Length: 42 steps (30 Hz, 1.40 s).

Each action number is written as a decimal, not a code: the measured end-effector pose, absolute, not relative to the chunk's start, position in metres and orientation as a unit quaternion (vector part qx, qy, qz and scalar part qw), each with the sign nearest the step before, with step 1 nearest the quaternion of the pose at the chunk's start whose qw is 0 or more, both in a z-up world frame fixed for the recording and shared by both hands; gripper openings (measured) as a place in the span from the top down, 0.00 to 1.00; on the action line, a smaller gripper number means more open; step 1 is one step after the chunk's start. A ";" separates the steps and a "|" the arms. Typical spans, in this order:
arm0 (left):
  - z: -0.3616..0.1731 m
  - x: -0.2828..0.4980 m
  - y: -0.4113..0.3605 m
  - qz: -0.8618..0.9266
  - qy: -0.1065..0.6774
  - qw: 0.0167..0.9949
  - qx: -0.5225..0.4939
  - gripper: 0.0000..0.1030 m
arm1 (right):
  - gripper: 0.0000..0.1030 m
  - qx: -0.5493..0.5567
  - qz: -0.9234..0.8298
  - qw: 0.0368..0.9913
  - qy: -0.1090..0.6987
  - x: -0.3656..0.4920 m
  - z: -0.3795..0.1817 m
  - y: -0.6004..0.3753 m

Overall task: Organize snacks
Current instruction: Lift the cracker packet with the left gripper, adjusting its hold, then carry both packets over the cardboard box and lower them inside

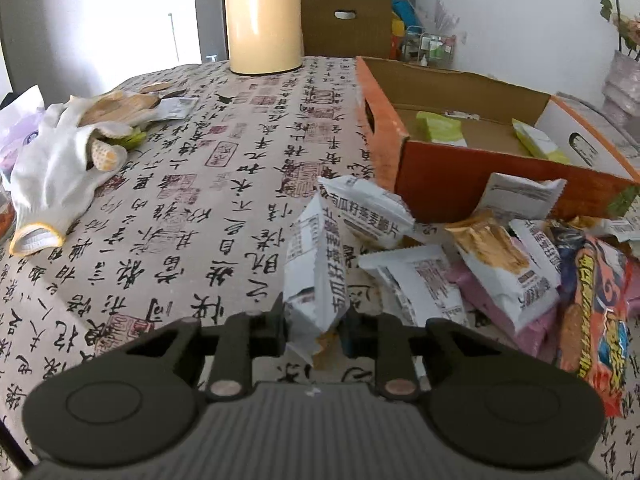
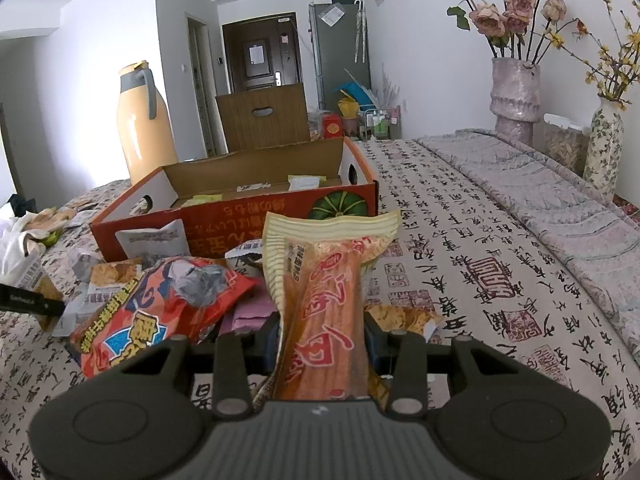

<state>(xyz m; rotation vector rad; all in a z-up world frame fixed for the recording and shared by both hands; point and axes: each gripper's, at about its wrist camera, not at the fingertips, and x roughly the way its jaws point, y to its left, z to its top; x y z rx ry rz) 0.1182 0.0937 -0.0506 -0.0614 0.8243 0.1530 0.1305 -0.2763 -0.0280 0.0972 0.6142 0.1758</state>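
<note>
Table (image 1: 180,208) with the calligraphy-print cloth fills both views; everything sits on it, so it's the sorting surface.

Orange cardboard box (image 1: 436,184), upper right of the left-wrist view and centre of the right-wrist view, lid open, mouth up. Looks like the drop target: a few green packets (image 1: 440,128) already lie on its floor, most of the floor bare. My read is the task is early.

Cream thermos jug (image 2: 140,132) stands upright behind the box, upper left of the right-wrist view. Out of the working path.

Snack pile (image 1: 500,264), lower right in the left-wrist view, heaped right against the box's near wall. Short carry from pile to box, which likely explains the layout.

Red-and-blue snack bag (image 2: 160,300) lies on top of the pile, left of centre in the right-wrist view, loose and untouched.

White work gloves (image 1: 60,168), left edge of the left-wrist view, well apart from the pile. Not part of the job.

Right gripper (image 2: 320,336): jaws closed on a long orange snack packet (image 2: 324,304), held lengthwise along the fingers, top end pointing at the box. Lined up for a drop-in, I'd say.

Left gripper (image 1: 314,330): jaws pinched on a white snack packet (image 1: 316,272), gripped at its bottom end, body standing up and leaning right. Thin crinkly wrapper, end grip only; could slip or swing on the way over.
</note>
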 end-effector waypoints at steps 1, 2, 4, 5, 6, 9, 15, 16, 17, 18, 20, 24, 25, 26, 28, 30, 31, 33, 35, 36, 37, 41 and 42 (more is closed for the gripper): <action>-0.050 0.117 0.094 0.074 0.398 0.914 -0.030 0.77 | 0.62 0.048 0.087 0.948 0.302 0.130 -0.028 -0.276; -0.049 0.116 0.094 0.072 0.397 0.914 -0.033 0.77 | 0.62 0.048 0.088 0.948 0.301 0.130 -0.028 -0.276; -0.047 0.114 0.095 0.073 0.394 0.916 -0.035 0.78 | 0.62 0.048 0.089 0.948 0.301 0.129 -0.027 -0.277; -0.046 0.113 0.095 0.073 0.391 0.917 -0.036 0.78 | 0.62 0.048 0.089 0.949 0.300 0.128 -0.027 -0.277; -0.044 0.111 0.095 0.073 0.389 0.918 -0.037 0.78 | 0.62 0.049 0.089 0.949 0.299 0.128 -0.027 -0.277; -0.037 0.108 0.095 0.073 0.380 0.921 -0.037 0.78 | 0.62 0.049 0.090 0.950 0.297 0.126 -0.026 -0.277; -0.020 0.102 0.089 0.066 0.359 0.930 -0.034 0.78 | 0.62 0.048 0.093 0.951 0.290 0.124 -0.021 -0.277; -0.017 0.101 0.087 0.064 0.356 0.932 -0.033 0.78 | 0.62 0.048 0.094 0.952 0.288 0.125 -0.020 -0.276; -0.014 0.101 0.086 0.061 0.352 0.934 -0.032 0.78 | 0.62 0.047 0.094 0.952 0.286 0.125 -0.019 -0.276; -0.010 0.101 0.083 0.058 0.347 0.936 -0.031 0.78 | 0.62 0.047 0.095 0.953 0.284 0.125 -0.018 -0.275; -0.003 0.101 0.079 0.053 0.337 0.939 -0.031 0.78 | 0.62 0.047 0.098 0.954 0.281 0.126 -0.015 -0.275; 0.011 0.105 0.068 0.039 0.318 0.947 -0.030 0.78 | 0.62 0.047 0.102 0.956 0.272 0.132 -0.010 -0.274; 0.015 0.106 0.065 0.036 0.313 0.949 -0.029 0.78 | 0.62 0.048 0.103 0.956 0.270 0.133 -0.008 -0.273; 0.018 0.108 0.061 0.032 0.309 0.950 -0.029 0.78 | 0.62 0.048 0.104 0.957 0.267 0.135 -0.006 -0.273; 0.024 0.112 0.054 0.026 0.301 0.953 -0.028 0.78 | 0.62 0.049 0.107 0.958 0.260 0.139 -0.001 -0.272; 0.030 0.117 0.047 0.021 0.295 0.955 -0.027 0.78 | 0.62 0.050 0.111 0.960 0.254 0.145 0.003 -0.271; 0.033 0.120 0.043 0.018 0.292 0.956 -0.026 0.78 | 0.62 0.050 0.112 0.960 0.250 0.148 0.006 -0.270; 0.038 0.124 0.036 0.014 0.284 0.958 -0.024 0.78 | 0.62 0.051 0.116 0.962 0.243 0.154 0.011 -0.268; 0.045 0.130 0.029 0.007 0.276 0.961 -0.024 0.78 | 0.62 0.051 0.122 0.963 0.234 0.161 0.016 -0.266; 0.048 0.133 0.025 0.005 0.272 0.962 -0.024 0.78 | 0.62 0.051 0.125 0.964 0.230 0.165 0.019 -0.264; 0.050 0.136 0.022 0.002 0.268 0.963 -0.024 0.78 | 0.62 0.050 0.128 0.964 0.226 0.171 0.022 -0.263; 0.058 0.151 0.008 -0.003 0.258 0.966 -0.022 0.78 | 0.62 0.046 0.139 0.966 0.213 0.192 0.033 -0.256; 0.059 0.156 0.006 -0.004 0.257 0.966 -0.022 0.78 | 0.62 0.046 0.142 0.966 0.211 0.198 0.036 -0.254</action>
